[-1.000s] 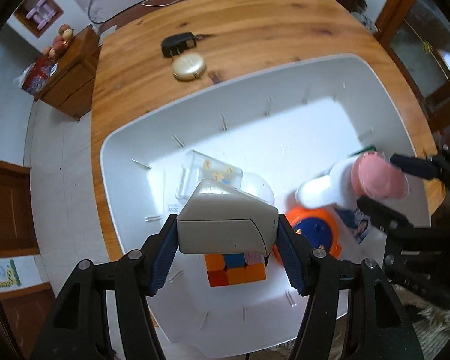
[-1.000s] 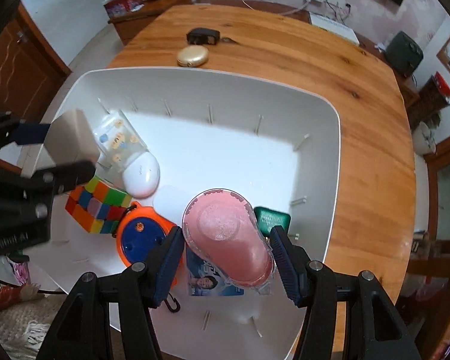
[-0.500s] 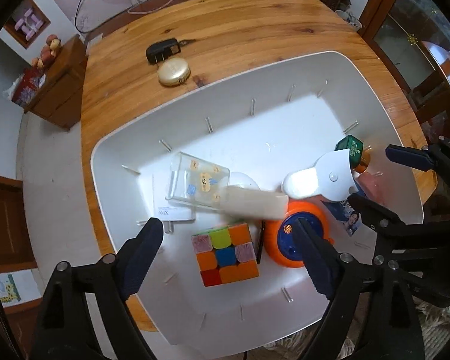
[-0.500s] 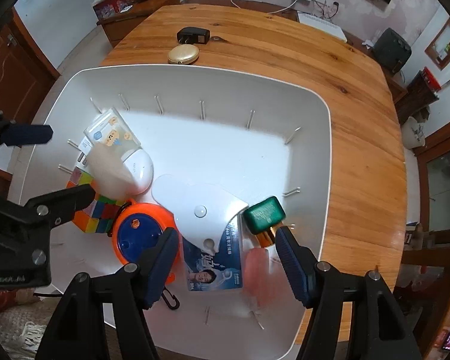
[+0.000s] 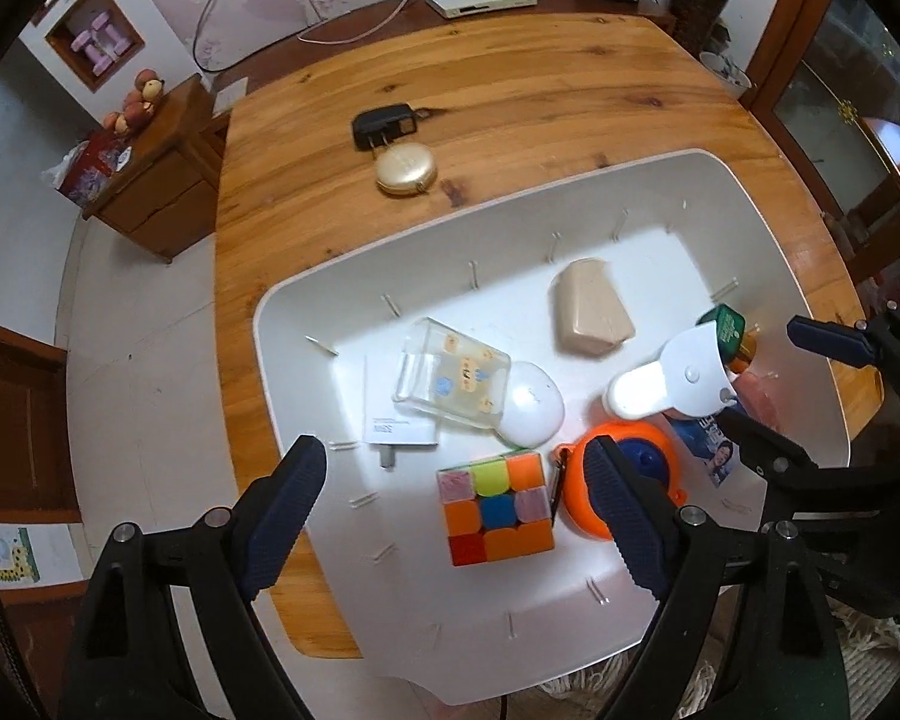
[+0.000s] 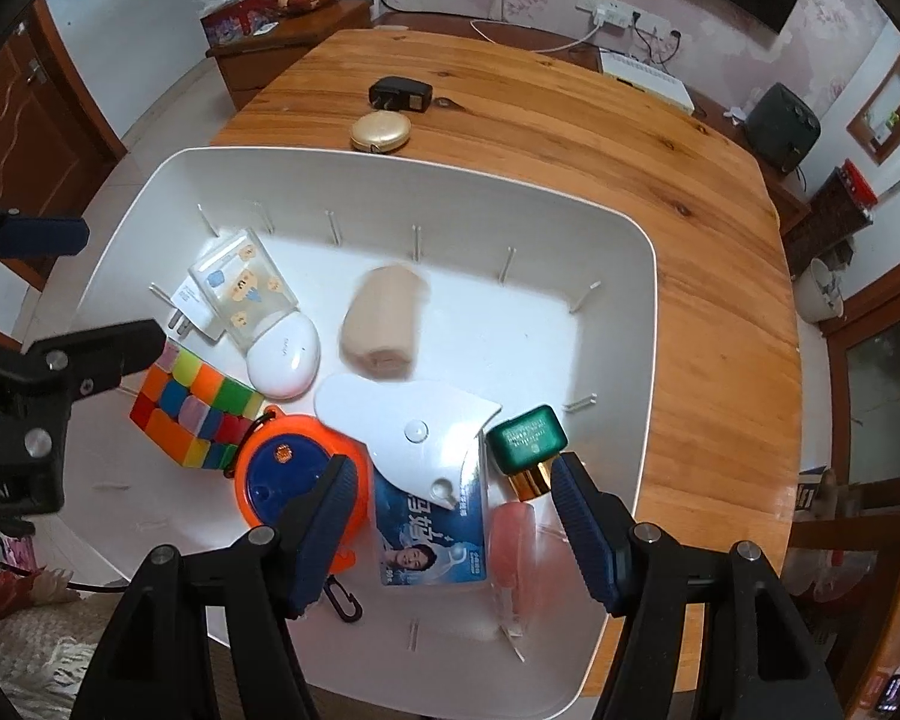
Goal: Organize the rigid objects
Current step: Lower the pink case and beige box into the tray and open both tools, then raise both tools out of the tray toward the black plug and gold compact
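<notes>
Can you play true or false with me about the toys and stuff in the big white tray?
1. The colourful puzzle cube lies inside the big white plastic tray. True.
2. The left gripper is squeezing the beige rounded box. False: its jaws stand open and empty, and the box lies loose in the tray.
3. The gold oval case sits in the tray. False: it rests on the wooden table, beside the black plug adapter.
4. The round orange case with a blue middle lies next to the cube. True.
5. The right gripper is open. True.
</notes>
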